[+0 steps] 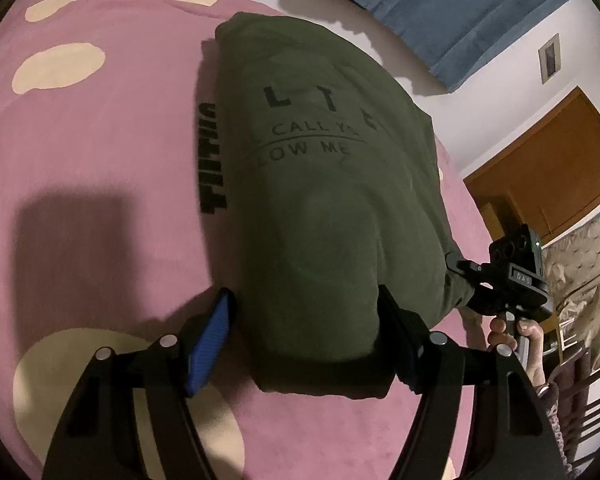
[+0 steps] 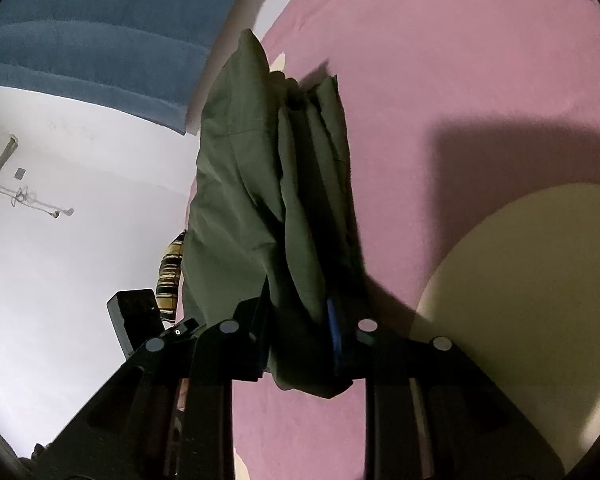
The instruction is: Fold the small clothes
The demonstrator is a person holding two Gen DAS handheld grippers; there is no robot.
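Observation:
An olive green T-shirt [image 1: 324, 184] with dark printed letters is lifted above the pink bedspread [image 1: 100, 152]. My left gripper [image 1: 304, 304] is open, its jaws wide on either side of the shirt's near edge, the blue pad [image 1: 210, 340] clear of the cloth. My right gripper [image 1: 460, 276] shows at the shirt's right corner, held by a hand [image 1: 512, 332]. In the right wrist view the right gripper [image 2: 300, 312] is shut on a bunched edge of the shirt [image 2: 260, 184], which hangs in folds.
The bedspread [image 2: 440, 80] has cream spots [image 2: 520, 280]. A blue curtain [image 1: 452, 8], white wall and a brown wooden door [image 1: 552, 168] lie beyond the bed. A quilted beige cover [image 1: 588, 264] is at the right.

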